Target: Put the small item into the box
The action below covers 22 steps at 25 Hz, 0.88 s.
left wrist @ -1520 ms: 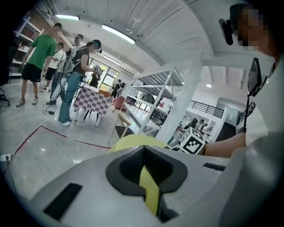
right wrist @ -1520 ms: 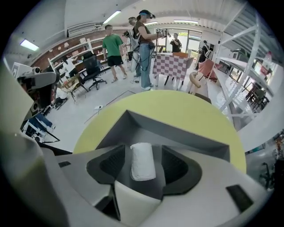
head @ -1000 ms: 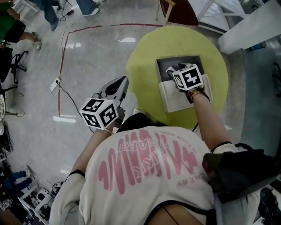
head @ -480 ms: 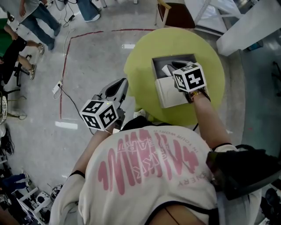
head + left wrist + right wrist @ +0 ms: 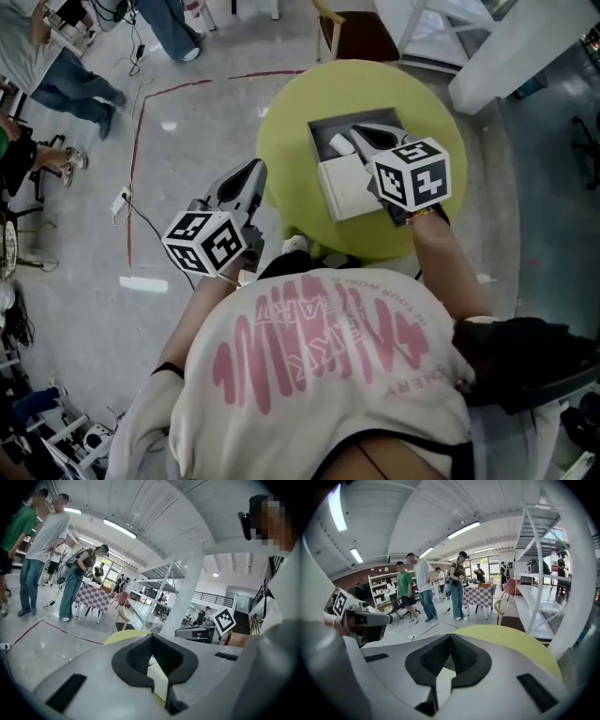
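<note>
Two empty: left gripper closed, right gripper just closed; one box, one small item inside.

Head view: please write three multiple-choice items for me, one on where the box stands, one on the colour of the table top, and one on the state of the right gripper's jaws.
1. Where does the box stand?
A. on the floor
B. on the round table
C. on a chair

2. What colour is the table top?
A. yellow-green
B. red
C. black

3. How do the jaws of the right gripper stand?
A. wide apart
B. shut on the box's lid
C. shut, with nothing between them

Answers:
1 B, the box rests on the table top.
2 A, yellow-green shows all around the box.
3 C, the right gripper view shows that the jaws, which have just been closing, meet on nothing.
</note>
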Tool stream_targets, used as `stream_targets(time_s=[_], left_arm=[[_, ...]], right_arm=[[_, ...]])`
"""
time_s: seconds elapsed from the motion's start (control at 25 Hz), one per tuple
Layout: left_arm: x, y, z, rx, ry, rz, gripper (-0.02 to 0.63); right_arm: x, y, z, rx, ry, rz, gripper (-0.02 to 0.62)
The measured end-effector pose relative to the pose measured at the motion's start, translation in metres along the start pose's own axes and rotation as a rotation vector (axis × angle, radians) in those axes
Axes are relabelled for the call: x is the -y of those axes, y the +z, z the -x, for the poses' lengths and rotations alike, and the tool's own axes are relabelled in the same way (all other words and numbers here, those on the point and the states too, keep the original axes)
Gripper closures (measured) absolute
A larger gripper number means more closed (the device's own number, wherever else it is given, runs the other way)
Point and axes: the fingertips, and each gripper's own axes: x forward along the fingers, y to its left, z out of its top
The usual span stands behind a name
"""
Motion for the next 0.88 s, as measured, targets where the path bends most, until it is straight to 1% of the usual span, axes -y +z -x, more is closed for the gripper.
stream_targets(time_s=[0.24,0.4,0.48,0.56,0.68,0.88], left_arm=[[0.029,0.015,0.005,0.067,-0.031,-0.01,0.599],[0.049,0.021,0.009,0.087,-0.044,-0.032,0.6],[0.059,0.019,0.01,0.088,-0.051,-0.041,0.6],[0.071,0.015,0.012,0.093,-0.065,-0.042,0.6],[0.086,0.004,0.016,0.084,-0.079,-0.053,0.599],[0.107,-0.009,0.027,0.098,-0.07,-0.094,0.6]], right_arm=[[0.006,0.015,0.054,0.168,-0.048,-0.107,0.591],[0.01,0.02,0.087,0.295,-0.025,-0.258,0.591],[0.013,0.017,0.101,0.336,-0.022,-0.313,0.591],[0.016,0.009,0.115,0.355,-0.035,-0.342,0.591],[0.02,-0.008,0.134,0.351,-0.07,-0.361,0.591],[0.026,-0.041,0.166,0.326,-0.163,-0.363,0.591]])
